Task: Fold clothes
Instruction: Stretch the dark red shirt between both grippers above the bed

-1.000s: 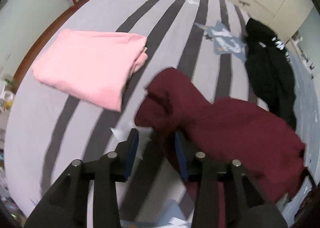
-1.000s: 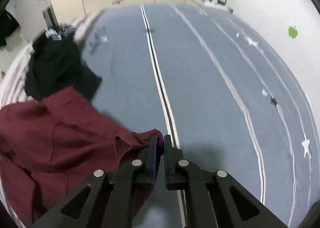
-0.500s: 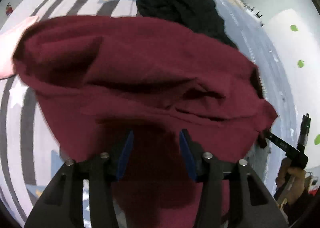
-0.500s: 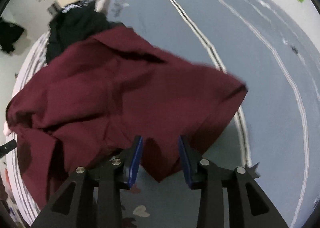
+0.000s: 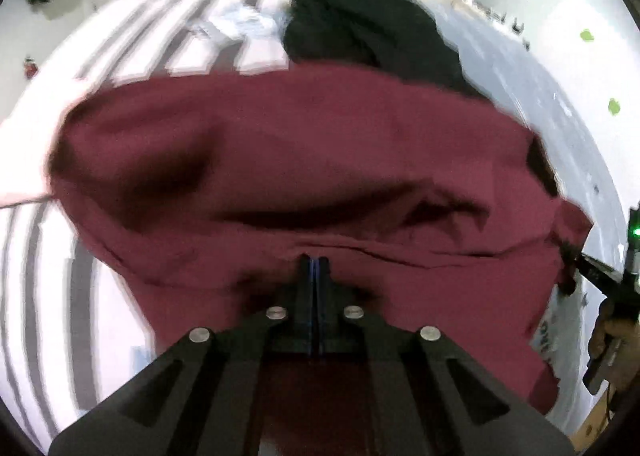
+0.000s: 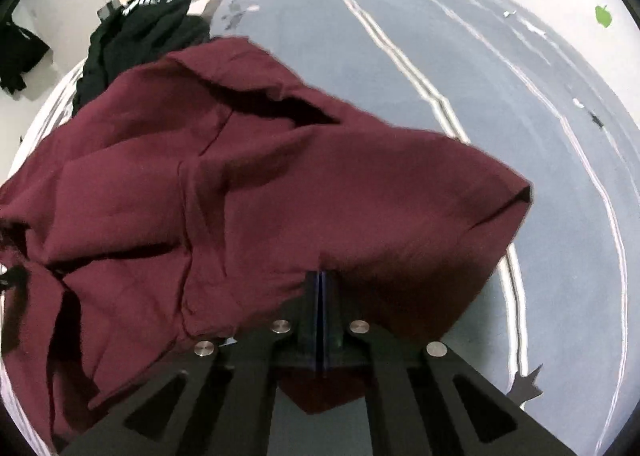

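Observation:
A dark red garment (image 5: 304, 160) lies spread and rumpled on the bed, and it also fills the left half of the right wrist view (image 6: 224, 192). My left gripper (image 5: 314, 261) is shut on its near edge. My right gripper (image 6: 322, 274) is shut on another edge of the same garment. The right gripper also shows at the right border of the left wrist view (image 5: 572, 256), at the garment's far corner. Cloth hides what lies under both grips.
A black garment (image 5: 360, 24) lies heaped behind the red one, also in the right wrist view (image 6: 136, 32). The bed has a grey-and-white striped sheet (image 5: 52, 288) on the left and a blue-grey cover (image 6: 460, 68) on the right. Cupboards stand behind.
Both grippers were open half a second ago and have now shut on the red garment's edges. The left gripper has swung from the pink garment over to the red one.

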The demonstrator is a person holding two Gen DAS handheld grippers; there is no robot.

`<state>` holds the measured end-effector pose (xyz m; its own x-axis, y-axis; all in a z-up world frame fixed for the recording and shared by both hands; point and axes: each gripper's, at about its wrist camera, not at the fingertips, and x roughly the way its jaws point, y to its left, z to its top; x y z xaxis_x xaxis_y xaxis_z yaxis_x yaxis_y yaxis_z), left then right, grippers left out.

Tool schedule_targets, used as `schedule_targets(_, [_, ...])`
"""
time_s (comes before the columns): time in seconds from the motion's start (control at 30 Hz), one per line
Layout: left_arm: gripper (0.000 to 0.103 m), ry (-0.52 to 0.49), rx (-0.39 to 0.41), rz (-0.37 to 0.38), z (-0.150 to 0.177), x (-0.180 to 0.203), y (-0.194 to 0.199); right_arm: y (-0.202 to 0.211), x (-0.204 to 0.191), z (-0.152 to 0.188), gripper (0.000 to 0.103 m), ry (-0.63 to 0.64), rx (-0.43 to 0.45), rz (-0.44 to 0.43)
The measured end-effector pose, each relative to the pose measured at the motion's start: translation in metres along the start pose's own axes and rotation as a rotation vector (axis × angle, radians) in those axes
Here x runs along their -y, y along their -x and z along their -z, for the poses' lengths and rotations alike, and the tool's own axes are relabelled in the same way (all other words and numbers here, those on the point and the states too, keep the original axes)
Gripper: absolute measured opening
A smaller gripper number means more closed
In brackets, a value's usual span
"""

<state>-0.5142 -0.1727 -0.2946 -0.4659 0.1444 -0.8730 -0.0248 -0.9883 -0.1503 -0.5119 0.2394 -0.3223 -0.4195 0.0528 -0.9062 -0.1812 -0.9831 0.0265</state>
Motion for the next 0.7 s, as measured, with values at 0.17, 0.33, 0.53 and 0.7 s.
schedule_targets(0.17, [0.000, 0.119, 0.054, -0.064, -0.008, -0.078, 0.053, 0.038, 0.040, -0.024, 0.000, -0.068, 0.101, 0.075])
schedule_targets(0.33, [0.000, 0.197, 0.051, -0.203, -0.006, -0.155, 0.083, 0.057, 0.107, -0.065, 0.000, -0.176, 0.124, 0.215])
schedule_targets(0.53, [0.000, 0.325, -0.059, -0.422, 0.058, -0.226, 0.087, 0.069, 0.081, -0.059, 0.000, -0.040, 0.112, 0.013])
schedule_targets(0.7, [0.038, 0.329, -0.037, -0.202, 0.082, -0.175, 0.093, 0.050, 0.014, -0.008, 0.019, -0.005, -0.005, -0.195])
